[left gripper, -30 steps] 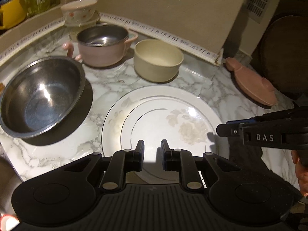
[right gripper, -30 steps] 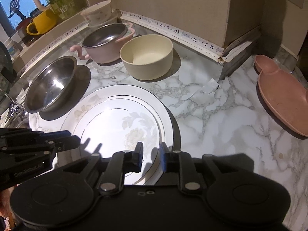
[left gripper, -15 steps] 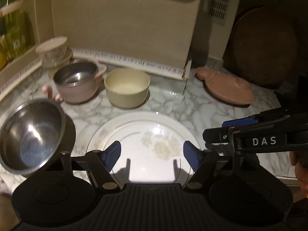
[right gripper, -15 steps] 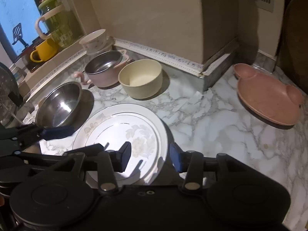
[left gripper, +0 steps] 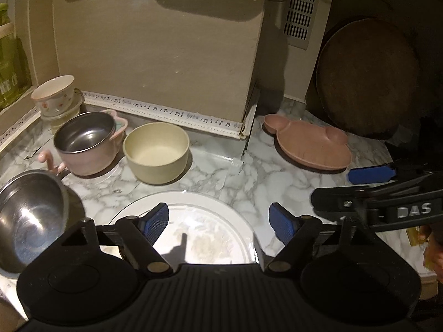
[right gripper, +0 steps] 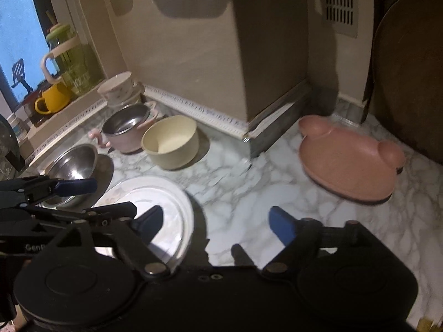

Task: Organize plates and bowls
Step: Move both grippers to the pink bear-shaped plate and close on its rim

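Both my tongs have just been opening and now gape wide with nothing between the jaws. The white plate [left gripper: 193, 221] lies flat on the counter [left gripper: 249, 177] right under my left tongs [left gripper: 220, 222]. From it, the pink plate [right gripper: 351, 166] sits well off to the right, past my right tongs [right gripper: 214, 221], the nearer pair. Cream bowl [left gripper: 156, 152], pink pot [left gripper: 88, 141] and steel bowl [left gripper: 30, 218] lie behind and left of the white plate, off that path.

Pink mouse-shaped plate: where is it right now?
The pink plate lies flat on the marble counter at the right in both views, just right of the wall corner and in front of the leaning round board, apart from the bowls.
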